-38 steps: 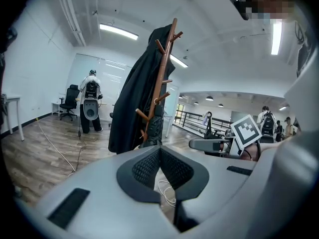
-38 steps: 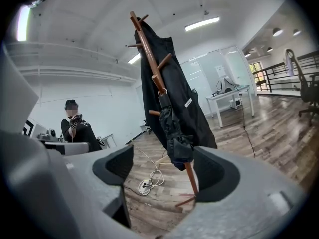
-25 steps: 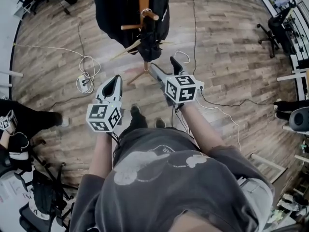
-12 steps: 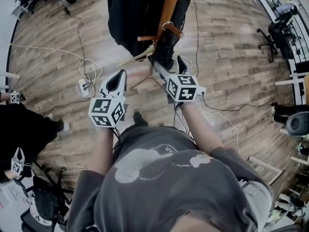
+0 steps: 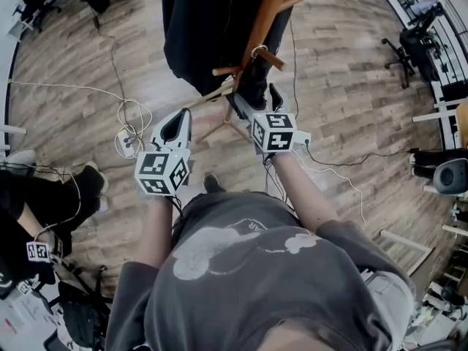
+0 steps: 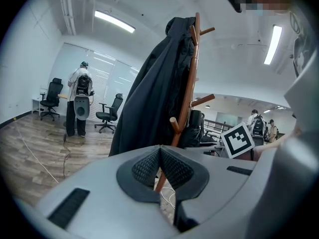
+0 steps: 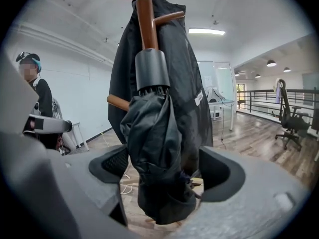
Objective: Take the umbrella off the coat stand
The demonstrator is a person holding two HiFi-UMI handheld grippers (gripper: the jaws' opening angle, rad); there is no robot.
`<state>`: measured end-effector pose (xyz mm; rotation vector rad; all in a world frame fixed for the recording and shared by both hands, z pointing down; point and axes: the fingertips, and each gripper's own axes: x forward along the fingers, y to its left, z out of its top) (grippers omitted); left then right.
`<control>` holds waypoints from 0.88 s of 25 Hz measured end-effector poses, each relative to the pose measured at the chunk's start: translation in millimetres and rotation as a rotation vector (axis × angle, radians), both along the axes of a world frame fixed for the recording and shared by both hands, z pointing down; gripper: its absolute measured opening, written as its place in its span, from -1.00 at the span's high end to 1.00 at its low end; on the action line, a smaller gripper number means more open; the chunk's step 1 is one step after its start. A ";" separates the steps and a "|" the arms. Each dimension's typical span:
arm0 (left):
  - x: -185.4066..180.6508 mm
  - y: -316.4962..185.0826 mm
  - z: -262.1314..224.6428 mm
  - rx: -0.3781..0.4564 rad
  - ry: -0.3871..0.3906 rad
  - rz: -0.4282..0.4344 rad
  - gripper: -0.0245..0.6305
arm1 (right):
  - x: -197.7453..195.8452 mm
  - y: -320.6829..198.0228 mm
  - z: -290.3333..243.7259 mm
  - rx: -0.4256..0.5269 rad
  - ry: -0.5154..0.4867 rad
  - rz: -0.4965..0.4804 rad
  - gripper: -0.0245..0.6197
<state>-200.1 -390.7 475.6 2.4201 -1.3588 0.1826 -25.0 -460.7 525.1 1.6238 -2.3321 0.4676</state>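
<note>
A folded black umbrella (image 7: 157,153) hangs by its grey handle (image 7: 152,68) from a peg of the wooden coat stand (image 7: 146,19). A black coat (image 5: 208,28) is draped over the stand. My right gripper (image 7: 164,171) is open wide, and the umbrella's lower part hangs between its jaws without being squeezed. In the head view the right gripper (image 5: 254,99) reaches up to the umbrella (image 5: 252,79). My left gripper (image 5: 178,121) is shut and empty, left of the stand's base. In the left gripper view its pads (image 6: 160,158) meet, facing the stand (image 6: 187,98).
White cables (image 5: 128,119) lie looped on the wood floor left of the stand's legs (image 5: 212,93). A seated person's legs (image 5: 51,196) are at the left edge. Office chairs (image 5: 409,42) and equipment stand at the right. Another person (image 6: 79,101) stands far back.
Both grippers have moved toward the coat stand. The right gripper's jaws have come from below the umbrella to either side of it. The person at the left has shifted.
</note>
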 end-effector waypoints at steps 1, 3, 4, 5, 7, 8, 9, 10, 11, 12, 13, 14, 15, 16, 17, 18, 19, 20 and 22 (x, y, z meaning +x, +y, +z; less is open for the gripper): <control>-0.7 -1.2 1.8 -0.004 0.003 0.001 0.93 | -1.5 -1.9 1.7 0.000 0.008 -0.004 -0.43; -2.8 -4.1 4.4 -0.012 0.007 0.004 0.93 | -5.5 -5.8 4.9 -0.003 0.007 -0.007 -0.43; -3.5 -5.5 5.2 -0.015 0.008 0.007 0.93 | -7.2 -7.2 6.2 -0.005 0.003 -0.006 -0.43; -3.7 -6.9 5.6 -0.017 0.008 0.009 0.93 | -8.3 -8.7 7.1 -0.005 -0.002 -0.005 -0.43; -3.3 -10.9 5.6 -0.018 0.007 0.013 0.93 | -9.6 -12.8 9.1 -0.008 -0.002 -0.003 -0.43; -3.0 -13.0 5.6 -0.018 0.006 0.016 0.93 | -9.9 -15.4 10.6 -0.012 0.004 -0.003 -0.43; -2.6 -14.8 6.0 -0.018 0.005 0.018 0.93 | -10.1 -18.0 12.1 -0.016 0.011 -0.003 -0.43; -2.2 -16.1 6.9 -0.018 0.003 0.021 0.93 | -10.2 -20.3 13.6 -0.018 0.017 -0.002 -0.43; -1.7 -17.1 8.1 -0.020 0.001 0.024 0.93 | -9.9 -22.1 14.9 -0.019 0.021 0.000 -0.43; -1.1 -17.9 9.4 -0.022 0.000 0.026 0.93 | -9.5 -23.5 16.2 -0.019 0.024 0.002 -0.43; -0.4 -18.5 10.6 -0.023 0.000 0.027 0.93 | -9.1 -24.6 17.2 -0.019 0.028 0.003 -0.42; 0.1 -19.1 11.5 -0.025 0.001 0.027 0.93 | -9.0 -25.4 17.8 -0.018 0.033 0.002 -0.42; 0.4 -19.6 12.3 -0.027 0.002 0.027 0.93 | -9.7 -26.0 17.9 -0.016 0.040 -0.002 -0.37; 0.3 -20.2 12.7 -0.029 0.002 0.026 0.93 | -11.3 -26.5 17.4 -0.012 0.051 -0.009 -0.27; 0.0 -20.7 13.0 -0.031 0.003 0.025 0.93 | -13.8 -26.7 16.6 -0.007 0.065 -0.018 -0.19; -0.3 -20.9 13.2 -0.032 0.004 0.024 0.93 | -16.4 -26.6 15.8 -0.004 0.079 -0.027 -0.09; -0.4 -20.7 13.2 -0.034 0.005 0.024 0.93 | -18.5 -26.3 15.3 -0.003 0.091 -0.035 -0.03; -0.3 -20.4 13.2 -0.035 0.006 0.024 0.93 | -19.5 -26.1 15.0 -0.004 0.099 -0.039 -0.02; -0.1 -20.4 12.6 -0.037 0.006 0.022 0.93 | -19.7 -26.4 14.2 -0.006 0.106 -0.044 -0.01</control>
